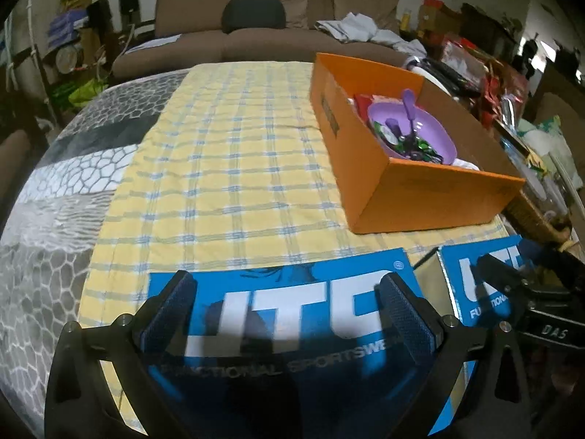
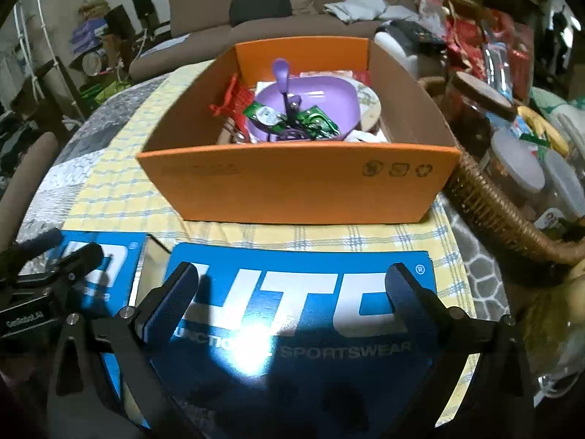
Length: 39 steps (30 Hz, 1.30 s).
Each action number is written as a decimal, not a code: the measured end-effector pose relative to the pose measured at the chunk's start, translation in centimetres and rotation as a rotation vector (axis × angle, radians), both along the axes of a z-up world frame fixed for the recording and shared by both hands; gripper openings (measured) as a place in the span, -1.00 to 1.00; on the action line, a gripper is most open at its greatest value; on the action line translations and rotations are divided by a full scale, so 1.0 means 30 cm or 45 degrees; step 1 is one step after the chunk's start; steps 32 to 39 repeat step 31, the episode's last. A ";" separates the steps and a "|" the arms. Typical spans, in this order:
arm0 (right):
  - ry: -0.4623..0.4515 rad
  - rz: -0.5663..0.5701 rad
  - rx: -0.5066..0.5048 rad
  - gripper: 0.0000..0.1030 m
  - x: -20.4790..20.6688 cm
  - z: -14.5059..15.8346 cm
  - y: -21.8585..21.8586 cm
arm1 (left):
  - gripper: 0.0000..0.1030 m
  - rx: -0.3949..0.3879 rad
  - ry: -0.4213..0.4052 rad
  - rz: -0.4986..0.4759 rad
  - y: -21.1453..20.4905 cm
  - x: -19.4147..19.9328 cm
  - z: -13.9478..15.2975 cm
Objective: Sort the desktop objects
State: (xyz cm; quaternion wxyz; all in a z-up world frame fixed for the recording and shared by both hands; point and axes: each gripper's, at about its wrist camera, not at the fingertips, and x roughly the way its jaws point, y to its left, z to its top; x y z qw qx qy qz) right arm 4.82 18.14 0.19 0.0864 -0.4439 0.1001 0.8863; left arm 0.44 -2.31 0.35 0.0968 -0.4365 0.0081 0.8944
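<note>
Both jaws stand apart and empty, left gripper (image 1: 285, 285) and right gripper (image 2: 290, 278) near the loaded orange box (image 2: 299, 183), suggesting sorting is nearly finished.

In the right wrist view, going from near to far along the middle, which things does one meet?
right gripper → blue box lid → checked cloth → orange box → purple bowl → brown sofa
</note>
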 end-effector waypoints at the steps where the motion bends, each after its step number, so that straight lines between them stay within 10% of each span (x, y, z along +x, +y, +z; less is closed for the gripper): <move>1: -0.002 -0.001 0.008 1.00 -0.002 0.001 -0.001 | 1.00 -0.026 -0.001 -0.002 0.010 0.002 -0.004; 39: -0.029 -0.008 0.050 1.00 -0.013 -0.010 -0.015 | 1.00 -0.097 -0.009 0.047 0.037 0.003 -0.016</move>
